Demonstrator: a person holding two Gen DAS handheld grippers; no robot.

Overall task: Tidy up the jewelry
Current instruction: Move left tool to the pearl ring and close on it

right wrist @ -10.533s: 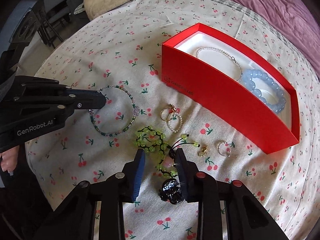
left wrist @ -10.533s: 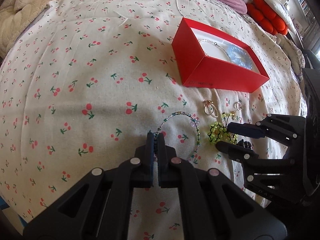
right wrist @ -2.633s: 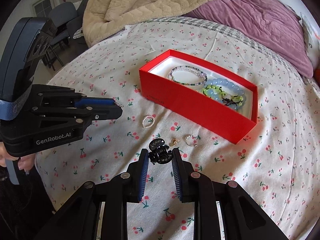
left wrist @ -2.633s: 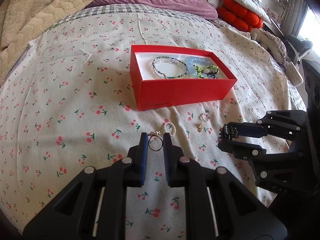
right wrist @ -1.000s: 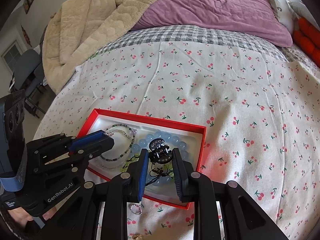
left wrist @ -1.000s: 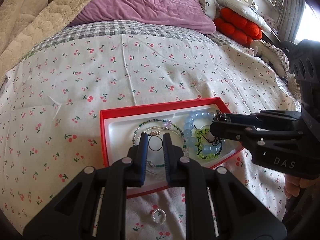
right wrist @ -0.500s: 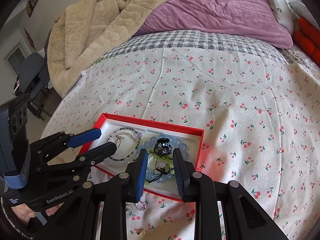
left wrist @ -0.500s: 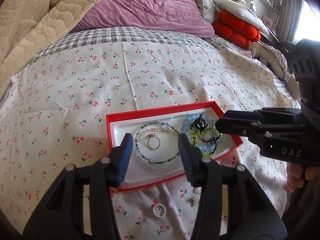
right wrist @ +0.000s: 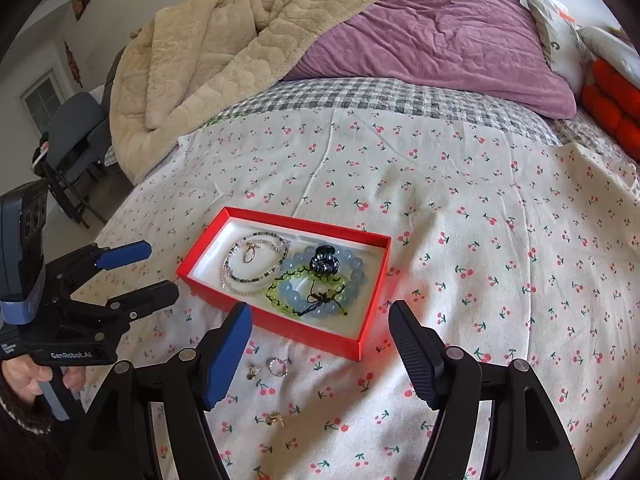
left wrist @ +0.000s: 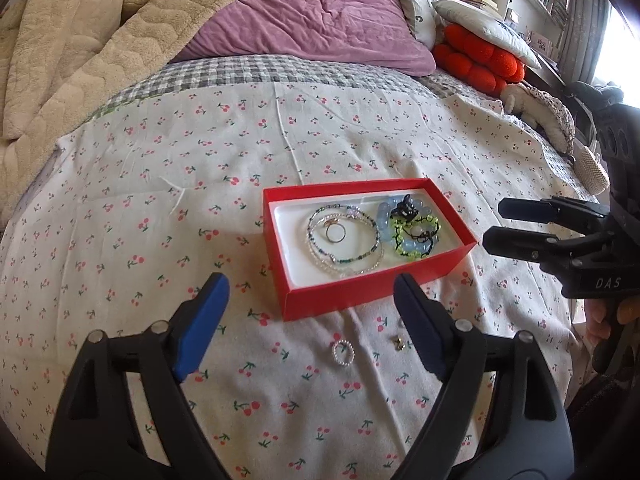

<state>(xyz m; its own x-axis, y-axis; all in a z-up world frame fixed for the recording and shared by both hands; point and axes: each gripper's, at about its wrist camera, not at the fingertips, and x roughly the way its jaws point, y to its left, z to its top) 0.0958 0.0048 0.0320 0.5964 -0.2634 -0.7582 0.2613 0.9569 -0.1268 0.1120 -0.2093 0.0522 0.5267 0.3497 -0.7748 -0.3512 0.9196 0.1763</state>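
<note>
ring (left wrist: 335, 233) and black clip (right wrist: 325, 263) now lie in the red box (left wrist: 372, 286) on the bed (left wrist: 200, 184); left gripper (left wrist: 310, 326) and right gripper (right wrist: 322, 354) have just been opening, both wide and empty. bead ring (left wrist: 343, 352) and small bits are left outside the box.

We see the red box (left wrist: 372, 292) open on the cherry-print cloth, holding a ring (left wrist: 335, 233) inside beaded bracelets (left wrist: 344, 240), and a black clip (right wrist: 325, 263) atop blue beads (right wrist: 352, 276). Small rings (right wrist: 277, 367) lie outside, just before it.
</note>
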